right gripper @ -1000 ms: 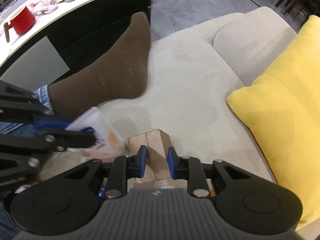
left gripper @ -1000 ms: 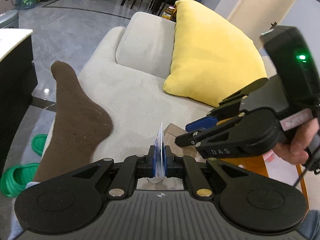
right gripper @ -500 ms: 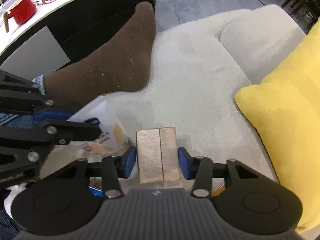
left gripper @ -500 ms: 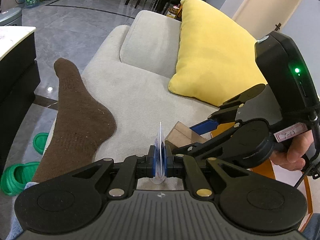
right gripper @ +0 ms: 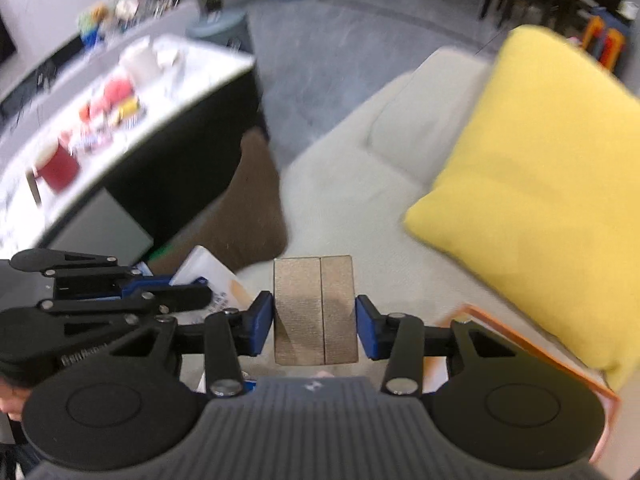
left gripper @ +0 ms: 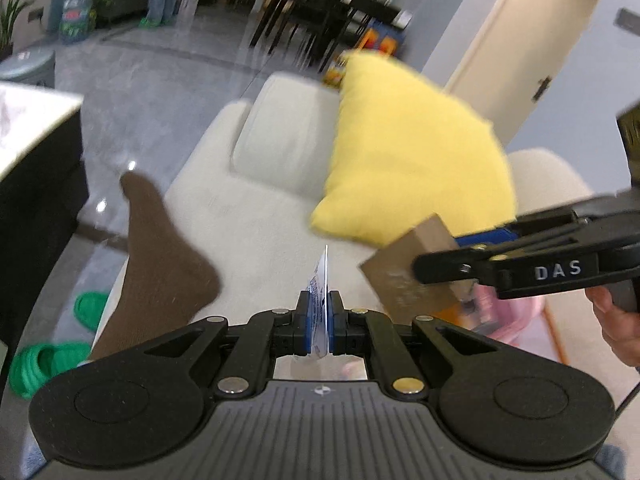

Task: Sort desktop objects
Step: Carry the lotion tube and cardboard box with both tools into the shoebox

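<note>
In the left wrist view my left hand-held gripper [left gripper: 320,320] pinches a thin packet [left gripper: 320,280] edge-on above the sofa [left gripper: 260,220], so it stays clear, while in the right wrist view my right hand-held gripper [right gripper: 315,330] clamps a brown block [right gripper: 315,310] squarely by its sides, near the orange tray [right gripper: 560,360].

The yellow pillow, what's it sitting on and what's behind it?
The yellow pillow rests on the beige sofa, leaning against its back. An orange-rimmed tray lies at its lower edge. The sofa back directly behind it is covered, so nothing there can be seen.
</note>
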`<state>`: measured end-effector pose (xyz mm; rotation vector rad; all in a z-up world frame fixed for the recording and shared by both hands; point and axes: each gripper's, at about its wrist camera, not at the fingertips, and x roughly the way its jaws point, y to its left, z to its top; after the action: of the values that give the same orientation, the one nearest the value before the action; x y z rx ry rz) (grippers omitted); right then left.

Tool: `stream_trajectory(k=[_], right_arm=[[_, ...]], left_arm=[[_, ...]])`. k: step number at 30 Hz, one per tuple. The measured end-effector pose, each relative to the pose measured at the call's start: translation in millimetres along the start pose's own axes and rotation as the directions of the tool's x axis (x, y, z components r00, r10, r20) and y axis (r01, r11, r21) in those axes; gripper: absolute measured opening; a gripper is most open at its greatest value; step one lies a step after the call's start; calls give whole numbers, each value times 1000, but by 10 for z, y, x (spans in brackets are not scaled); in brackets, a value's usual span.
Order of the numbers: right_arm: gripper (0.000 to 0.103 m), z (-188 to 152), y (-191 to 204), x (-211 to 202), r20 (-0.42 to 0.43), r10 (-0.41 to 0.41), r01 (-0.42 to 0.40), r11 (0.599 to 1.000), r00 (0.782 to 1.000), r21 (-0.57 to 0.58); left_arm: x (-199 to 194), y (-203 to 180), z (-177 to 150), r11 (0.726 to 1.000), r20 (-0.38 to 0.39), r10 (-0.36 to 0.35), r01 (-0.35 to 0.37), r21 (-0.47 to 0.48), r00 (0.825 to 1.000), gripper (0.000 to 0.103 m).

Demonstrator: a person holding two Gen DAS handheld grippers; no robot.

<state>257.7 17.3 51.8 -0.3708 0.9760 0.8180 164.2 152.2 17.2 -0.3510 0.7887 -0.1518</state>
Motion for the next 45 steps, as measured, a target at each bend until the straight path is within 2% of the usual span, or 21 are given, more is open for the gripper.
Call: stream_trajectory(k=[4, 7, 10, 14, 18, 21, 27, 30, 33, 39, 40, 42, 43, 45], right_arm=[[46, -292, -178, -575, 70, -49, 44, 996, 996, 78], [46, -618, -332, -786, 65, -108, 98, 985, 992, 142], [46, -990, -518, -742, 22, -135, 128, 969, 991, 210], [46, -1367, -773, -448, -35, -116, 121, 939, 993, 320], [46, -1507, -904, -108, -28, -78, 82, 916, 997, 392], [46, -1482, -958, 97, -11, -44, 44, 904, 999, 425], [47, -1500, -1043, 409, 7, -46, 37, 881, 999, 472], [47, -1540, -1102, 434, 40, -60, 33, 873, 997, 487], [48, -1561, -1148, 396, 60, -39, 4, 873, 997, 487], [47, -1708, -1134, 120, 74, -10, -21, 913, 997, 406], [46, -1755, -1135, 111, 62, 19, -42, 914, 998, 403], [34, -1823, -1112, 142, 28, 69, -75, 909, 997, 410], [31, -1850, -1110, 173, 7, 98, -91, 904, 995, 417], [26, -1883, -1125, 273, -16, 116, -98, 894, 993, 437]], left_arm=[[-283, -283, 71, 997, 33, -74, 74, 10, 997, 7], [-388, -514, 84, 991, 23, -135, 134, 18, 991, 7], [-363, -754, 69, 986, 6, -160, 160, 46, 987, 7], [-156, -1059, 44, 983, -44, -164, 167, 78, 986, 7], [96, -1318, -15, 984, -82, -130, 139, 115, 988, 7], [218, -1399, -40, 985, -99, -96, 109, 135, 990, 7], [326, -1529, -25, 980, -103, -42, 61, 191, 994, 7], [402, -1598, -38, 975, -105, -12, 35, 219, 994, 7], [514, -1640, -58, 975, -130, 13, 17, 223, 991, 7], [681, -1825, -133, 954, -161, 118, -67, 293, 980, 7], [690, -1862, -146, 950, -164, 133, -78, 303, 978, 7], [746, -1928, -168, 941, -174, 163, -100, 322, 971, 7], [767, -1961, -182, 936, -179, 180, -113, 333, 967, 7], [848, -2036, -199, 921, -167, 219, -148, 359, 961, 7]])
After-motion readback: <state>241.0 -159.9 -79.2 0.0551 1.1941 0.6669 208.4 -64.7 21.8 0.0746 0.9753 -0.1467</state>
